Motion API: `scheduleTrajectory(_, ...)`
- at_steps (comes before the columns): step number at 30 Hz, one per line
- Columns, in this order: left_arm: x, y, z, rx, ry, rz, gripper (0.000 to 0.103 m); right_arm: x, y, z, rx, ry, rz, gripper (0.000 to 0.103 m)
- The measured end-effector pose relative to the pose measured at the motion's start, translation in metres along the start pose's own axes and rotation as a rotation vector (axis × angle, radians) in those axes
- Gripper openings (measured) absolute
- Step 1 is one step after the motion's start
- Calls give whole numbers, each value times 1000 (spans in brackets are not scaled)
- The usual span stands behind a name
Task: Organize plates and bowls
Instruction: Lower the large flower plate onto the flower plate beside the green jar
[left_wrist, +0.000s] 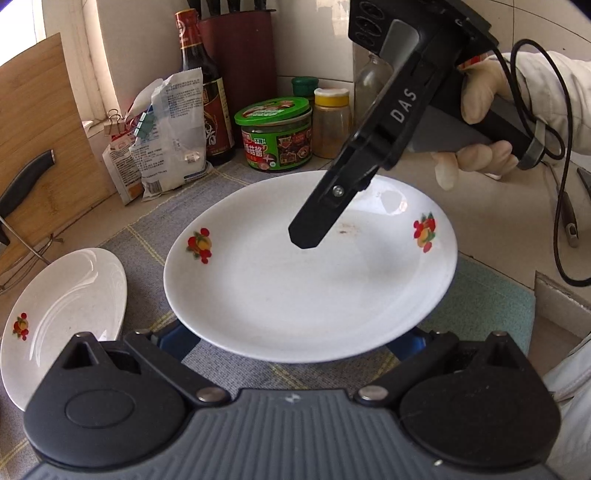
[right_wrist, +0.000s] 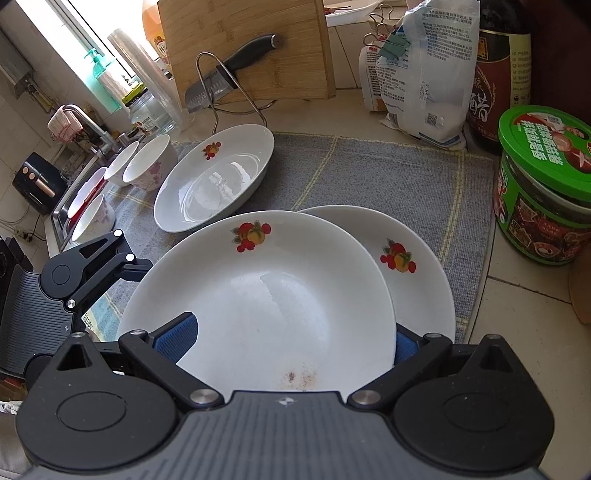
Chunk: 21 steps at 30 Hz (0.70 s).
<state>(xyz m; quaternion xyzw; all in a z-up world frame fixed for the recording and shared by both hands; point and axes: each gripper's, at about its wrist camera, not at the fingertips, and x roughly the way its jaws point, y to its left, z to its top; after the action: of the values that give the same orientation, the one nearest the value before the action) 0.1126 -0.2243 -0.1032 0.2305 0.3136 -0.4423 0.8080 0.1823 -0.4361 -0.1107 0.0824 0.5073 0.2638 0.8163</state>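
A white fruit-print plate (left_wrist: 295, 280) (right_wrist: 258, 295) lies tilted, overlapping a second matching plate (right_wrist: 410, 266) on the grey mat (right_wrist: 369, 177). My left gripper (left_wrist: 291, 339) is open, its blue pads (left_wrist: 173, 339) under the plate's near rim with the tips hidden. My right gripper (right_wrist: 291, 343) is open and straddles the plate's edge. One pad (right_wrist: 177, 339) is above the plate and the other is behind the rim; in the left wrist view its finger (left_wrist: 306, 236) hovers over the plate. An oval dish (right_wrist: 214, 181) (left_wrist: 62, 314) and flowered bowls (right_wrist: 151, 162) sit further left.
A green-lidded jar (right_wrist: 543, 184), a dark sauce bottle (left_wrist: 207, 81) and clipped bags (left_wrist: 166, 136) line the wall. A bamboo board with a knife (right_wrist: 229, 70) stands on a wire rack. The sink edge (right_wrist: 62, 206) lies beyond the bowls. A cable (left_wrist: 557, 192) trails from the right gripper.
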Motion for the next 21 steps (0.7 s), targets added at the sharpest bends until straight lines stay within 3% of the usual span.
scheduleTrajectory(21, 15, 6, 6, 19, 37, -33, 102, 2, -14, -5, 37, 18, -7, 103)
